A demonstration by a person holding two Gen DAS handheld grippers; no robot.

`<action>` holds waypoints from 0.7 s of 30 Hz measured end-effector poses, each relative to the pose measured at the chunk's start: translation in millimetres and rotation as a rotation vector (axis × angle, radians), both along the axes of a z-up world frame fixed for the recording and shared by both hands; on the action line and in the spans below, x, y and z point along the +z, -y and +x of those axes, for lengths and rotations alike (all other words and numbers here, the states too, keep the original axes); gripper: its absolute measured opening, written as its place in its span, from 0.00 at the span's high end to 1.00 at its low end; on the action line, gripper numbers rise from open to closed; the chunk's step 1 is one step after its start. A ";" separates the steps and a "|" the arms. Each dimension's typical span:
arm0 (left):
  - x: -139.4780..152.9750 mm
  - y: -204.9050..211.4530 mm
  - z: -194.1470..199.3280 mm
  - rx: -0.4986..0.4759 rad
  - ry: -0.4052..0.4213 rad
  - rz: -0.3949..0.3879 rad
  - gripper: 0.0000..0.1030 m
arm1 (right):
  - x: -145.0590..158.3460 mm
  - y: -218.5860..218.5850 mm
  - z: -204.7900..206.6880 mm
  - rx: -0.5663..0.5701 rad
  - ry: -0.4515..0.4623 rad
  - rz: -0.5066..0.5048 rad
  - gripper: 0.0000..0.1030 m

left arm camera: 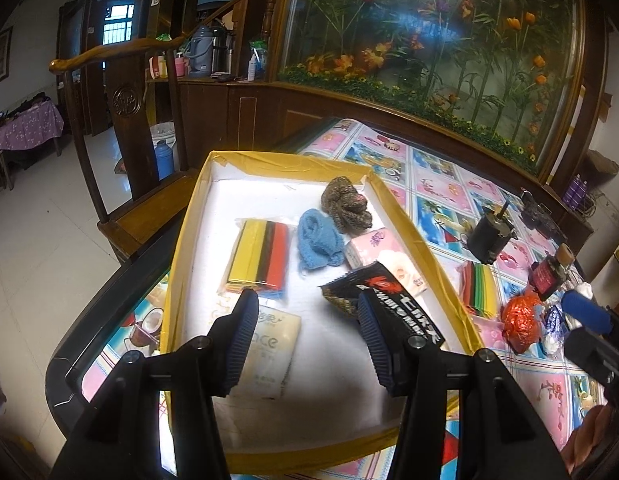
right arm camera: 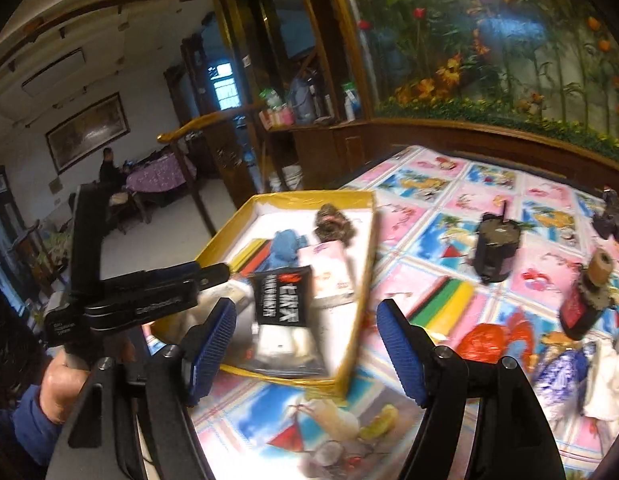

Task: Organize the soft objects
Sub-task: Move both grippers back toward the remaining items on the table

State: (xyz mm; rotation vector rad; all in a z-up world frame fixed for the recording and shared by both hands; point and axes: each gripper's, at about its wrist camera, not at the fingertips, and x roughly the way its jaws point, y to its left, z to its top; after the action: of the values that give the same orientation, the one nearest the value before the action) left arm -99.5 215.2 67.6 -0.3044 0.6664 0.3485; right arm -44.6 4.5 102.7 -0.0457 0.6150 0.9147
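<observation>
While the left gripper [left arm camera: 307,308] hangs over the yellow-rimmed box [left arm camera: 185,240], its fingers are spread w/ nothing between them. Box holds 6 soft items, left to right: 1 white tissue pack [left arm camera: 269,344] under the left finger, 1 striped cloth pack [left arm camera: 259,256], 1 blue knit piece [left arm camera: 319,242], 1 brown knit piece [left arm camera: 345,206], 1 pink tissue pack [left arm camera: 383,254], and 1 black snack packet [left arm camera: 389,300] lying partly on the pink pack, beside the right finger. On the patterned tablecloth [right arm camera: 429,200], outside the box: 1 more striped cloth pack [right arm camera: 443,306], 1 orange crinkled bag [right arm camera: 483,342], 1 blue foil bag [right arm camera: 557,376], 1 dark motor [right arm camera: 495,254], 1 red-bodied motor [right arm camera: 583,300]. Right gripper [right arm camera: 305,344] also spread wide, empty, hovering near the box's near-right corner.
</observation>
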 end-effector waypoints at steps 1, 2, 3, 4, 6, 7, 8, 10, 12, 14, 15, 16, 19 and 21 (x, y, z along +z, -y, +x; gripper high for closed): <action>1.2 2.5 0.1 -0.004 0.001 0.004 0.50 | 0.4 6.6 1.7 -0.019 0.012 0.006 0.25; 2.2 4.9 0.2 -0.006 0.002 0.008 0.50 | -0.1 11.9 4.9 -0.033 0.020 0.016 0.25; 2.8 6.8 0.6 -0.009 0.001 0.011 0.50 | -0.2 20.1 7.3 -0.051 0.026 0.034 0.25; 3.0 8.6 1.2 -0.012 -0.001 0.012 0.50 | -0.9 26.2 9.8 -0.062 0.027 0.043 0.25; 3.0 12.8 2.5 -0.017 -0.003 0.014 0.50 | -2.2 38.4 14.6 -0.097 0.034 0.054 0.25; 3.0 14.5 2.6 -0.020 -0.005 0.015 0.50 | -2.8 44.2 16.8 -0.110 0.036 0.060 0.25; 3.3 16.8 3.5 -0.024 -0.007 0.016 0.49 | -3.3 49.9 18.9 -0.117 0.032 0.064 0.25; 3.8 22.9 5.2 -0.040 -0.012 0.021 0.47 | -3.5 60.8 22.9 -0.118 0.007 0.077 0.25; 5.1 31.8 8.6 -0.063 -0.018 0.029 0.42 | -2.7 74.5 25.6 -0.142 0.005 0.078 0.25; 6.8 42.1 12.6 -0.093 -0.023 0.033 0.40 | -3.5 91.7 31.9 -0.174 -0.013 0.073 0.25; 7.6 47.4 15.7 -0.113 -0.029 0.026 0.40 | -4.2 101.0 36.2 -0.191 -0.024 0.077 0.25; 8.4 52.3 19.0 -0.136 -0.033 0.012 0.40 | -4.9 110.9 38.7 -0.214 -0.027 0.079 0.25; 9.6 71.8 36.0 -0.224 -0.053 -0.049 0.36 | -7.4 149.2 48.7 -0.297 -0.054 0.107 0.25; 10.7 89.0 52.6 -0.286 -0.080 -0.066 0.30 | -10.0 178.1 54.9 -0.370 -0.068 0.144 0.25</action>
State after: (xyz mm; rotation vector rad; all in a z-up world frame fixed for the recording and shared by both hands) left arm -46.9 126.3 78.3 -0.2547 0.7898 0.0653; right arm 10.2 -173.6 92.8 0.2228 0.5945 0.6005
